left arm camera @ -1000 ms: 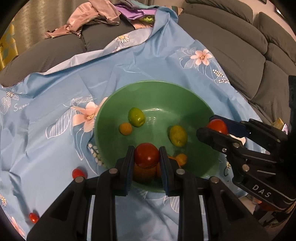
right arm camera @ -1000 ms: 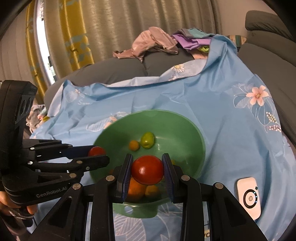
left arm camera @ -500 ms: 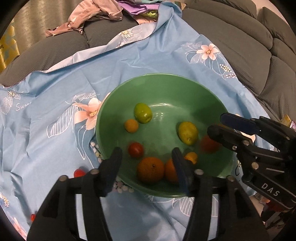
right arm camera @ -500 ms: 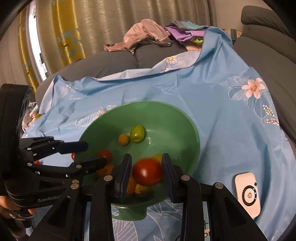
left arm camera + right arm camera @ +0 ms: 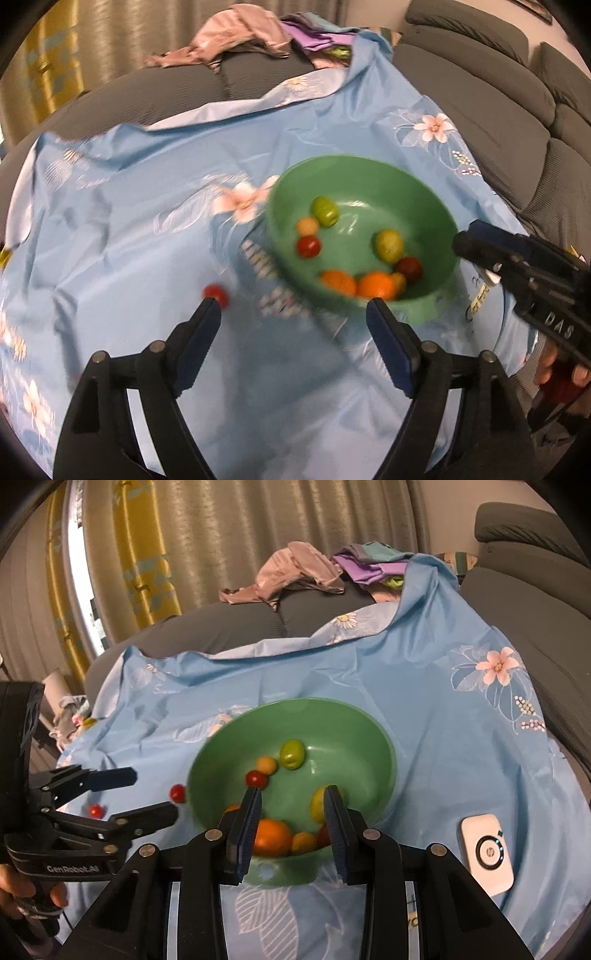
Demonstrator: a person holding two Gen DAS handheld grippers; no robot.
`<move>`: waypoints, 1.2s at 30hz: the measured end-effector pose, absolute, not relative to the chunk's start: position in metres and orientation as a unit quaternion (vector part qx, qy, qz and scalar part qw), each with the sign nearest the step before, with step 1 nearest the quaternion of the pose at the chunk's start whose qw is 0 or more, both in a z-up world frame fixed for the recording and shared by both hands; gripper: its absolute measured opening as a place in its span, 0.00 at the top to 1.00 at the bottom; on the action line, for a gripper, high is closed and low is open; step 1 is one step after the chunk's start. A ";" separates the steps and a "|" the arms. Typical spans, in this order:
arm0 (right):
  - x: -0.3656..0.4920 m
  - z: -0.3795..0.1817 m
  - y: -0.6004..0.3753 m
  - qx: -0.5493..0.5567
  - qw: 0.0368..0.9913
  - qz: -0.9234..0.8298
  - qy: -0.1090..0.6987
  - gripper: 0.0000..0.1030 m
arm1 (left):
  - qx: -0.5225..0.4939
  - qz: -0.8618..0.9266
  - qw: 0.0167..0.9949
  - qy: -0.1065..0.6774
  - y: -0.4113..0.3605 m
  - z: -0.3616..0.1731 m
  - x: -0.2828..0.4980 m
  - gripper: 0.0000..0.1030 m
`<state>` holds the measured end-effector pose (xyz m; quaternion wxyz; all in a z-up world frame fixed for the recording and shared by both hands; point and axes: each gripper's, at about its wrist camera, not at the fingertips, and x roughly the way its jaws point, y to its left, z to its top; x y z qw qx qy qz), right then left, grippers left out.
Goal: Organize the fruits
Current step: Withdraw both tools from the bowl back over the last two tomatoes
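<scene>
A green bowl (image 5: 354, 159) (image 5: 295, 701) sits on the blue floral cloth (image 5: 129, 229). It holds two green fruits, oranges (image 5: 375, 285), a small red tomato (image 5: 308, 246) and a darker red tomato (image 5: 408, 267). My left gripper (image 5: 293, 310) (image 5: 147, 795) hovers over the cloth left of the bowl, its jaws opening wide with nothing between them. A loose red tomato (image 5: 216, 293) (image 5: 177, 793) lies just beyond its left fingertip. Farther left lies another loose tomato (image 5: 96, 810). My right gripper (image 5: 292, 801) (image 5: 467, 236) is over the bowl's near side, its jaws slightly apart and holding nothing.
A white pocket device (image 5: 487, 854) lies on the cloth right of the bowl. The cloth covers a grey sofa (image 5: 480, 85) with a heap of clothes (image 5: 295, 572) at the back. Curtains (image 5: 147, 554) hang behind. A hand (image 5: 561, 373) grips each handle.
The left gripper dropped its red tomato into the bowl, spread its jaws wide and swung left toward the loose tomato. The right gripper's tomato also fell into the bowl.
</scene>
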<state>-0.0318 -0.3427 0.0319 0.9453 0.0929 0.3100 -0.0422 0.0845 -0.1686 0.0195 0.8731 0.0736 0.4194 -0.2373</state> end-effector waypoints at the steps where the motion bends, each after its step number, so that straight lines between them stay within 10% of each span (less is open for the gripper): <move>1: -0.033 0.032 -0.341 0.093 0.945 -0.039 0.310 0.66 | 0.072 -0.231 0.874 0.422 -0.163 0.018 0.082 0.21; 36: -0.029 0.020 -0.228 0.011 0.931 0.043 0.363 0.66 | 0.000 -0.139 0.883 0.449 -0.023 -0.009 0.020 0.19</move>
